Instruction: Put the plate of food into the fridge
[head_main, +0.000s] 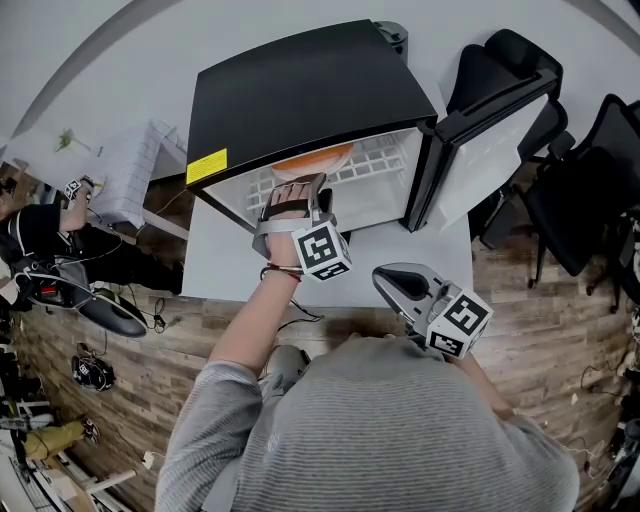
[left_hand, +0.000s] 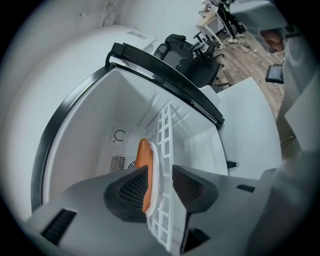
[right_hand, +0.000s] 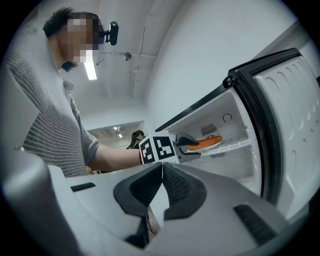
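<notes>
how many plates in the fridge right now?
1. The plate with orange food sits on the wire shelf of the open fridge, between the open jaws of the left gripper. Below the shelf is mostly hidden, so more could be there.

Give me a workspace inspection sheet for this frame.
Surface: white table carries black mini fridge, door open.
Job's things: white plate of orange food lies on the fridge's white wire shelf.
Clutter: nothing seen on table; small items on wooden floor.
Grippers: left hand-held gripper open, plate rim between jaws; right hand-held gripper shut, empty.
Cables: black cables on floor, left.
Surroundings: black office chairs right; second person left.
</notes>
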